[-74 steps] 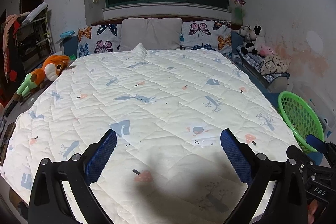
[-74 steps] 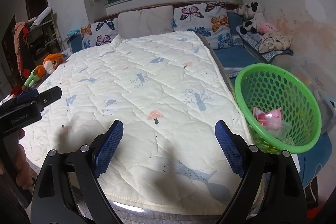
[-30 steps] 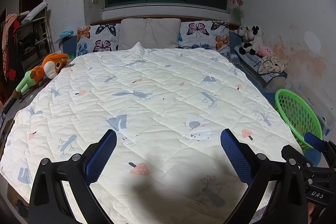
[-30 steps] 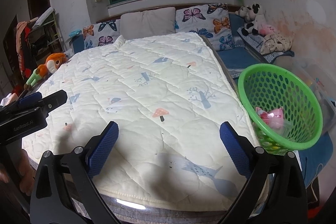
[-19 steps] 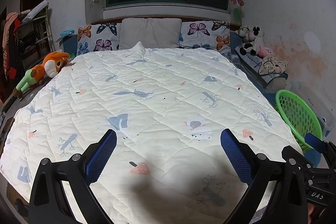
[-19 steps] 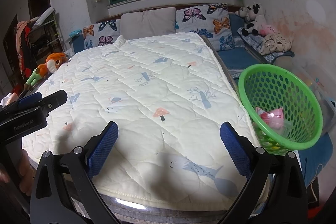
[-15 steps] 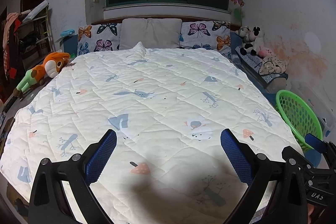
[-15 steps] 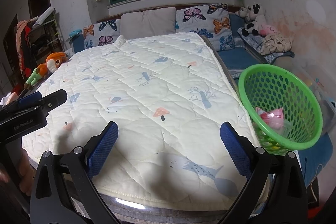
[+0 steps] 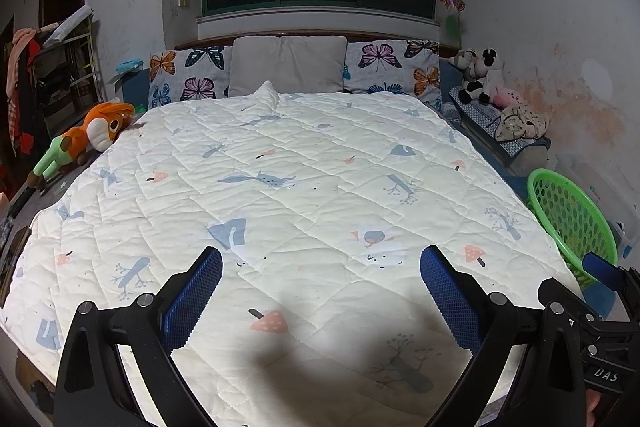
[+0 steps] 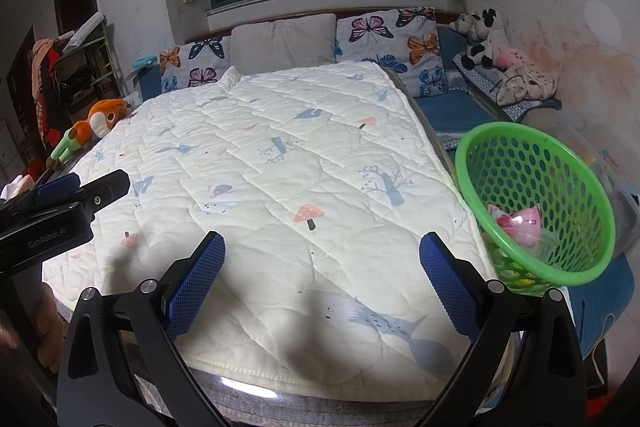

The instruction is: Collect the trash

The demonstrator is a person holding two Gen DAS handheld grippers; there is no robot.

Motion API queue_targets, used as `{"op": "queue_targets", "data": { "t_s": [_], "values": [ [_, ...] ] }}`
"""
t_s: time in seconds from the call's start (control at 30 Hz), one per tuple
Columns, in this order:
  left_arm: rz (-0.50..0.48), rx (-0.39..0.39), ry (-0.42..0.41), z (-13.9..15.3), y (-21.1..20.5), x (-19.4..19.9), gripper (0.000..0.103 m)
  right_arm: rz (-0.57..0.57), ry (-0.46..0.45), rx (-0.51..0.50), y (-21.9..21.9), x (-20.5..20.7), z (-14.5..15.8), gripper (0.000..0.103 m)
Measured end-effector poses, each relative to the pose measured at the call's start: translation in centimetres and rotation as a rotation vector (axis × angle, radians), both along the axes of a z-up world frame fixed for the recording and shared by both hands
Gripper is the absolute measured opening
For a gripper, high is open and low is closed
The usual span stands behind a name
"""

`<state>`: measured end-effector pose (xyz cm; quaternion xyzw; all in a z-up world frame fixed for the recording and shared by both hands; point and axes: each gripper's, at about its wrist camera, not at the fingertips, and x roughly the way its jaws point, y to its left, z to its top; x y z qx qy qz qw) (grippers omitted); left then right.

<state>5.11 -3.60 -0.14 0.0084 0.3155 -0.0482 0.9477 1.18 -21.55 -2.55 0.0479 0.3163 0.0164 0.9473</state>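
Note:
A green perforated basket (image 10: 520, 147) stands at the bed's right side and holds pink wrappers (image 10: 520, 221) and other scraps; it also shows in the left wrist view (image 9: 568, 215). My left gripper (image 9: 320, 287) is open and empty above the foot of the white quilt (image 9: 300, 187). My right gripper (image 10: 320, 275) is open and empty above the quilt's (image 10: 280, 167) near right corner, left of the basket. No loose trash shows on the quilt.
Butterfly pillows (image 9: 188, 71) and a grey pillow (image 9: 288, 67) line the headboard. An orange plush toy (image 9: 88, 135) lies at the bed's left. Stuffed animals (image 10: 488, 39) sit on a bench at the right. Cluttered shelves (image 9: 60, 75) stand far left.
Both grippers have drawn back and risen slightly from the bed; they stay open and empty. The basket and quilt have not moved.

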Motion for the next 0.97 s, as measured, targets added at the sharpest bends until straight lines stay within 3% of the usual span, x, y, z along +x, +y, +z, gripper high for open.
{"op": "queue_targets", "data": {
  "t_s": [0.97],
  "values": [
    [0.004,0.017,-0.014,0.26,-0.13,0.14,0.096,0.010,-0.003,-0.007,0.13,-0.06,0.04,0.097]
  ]
}}
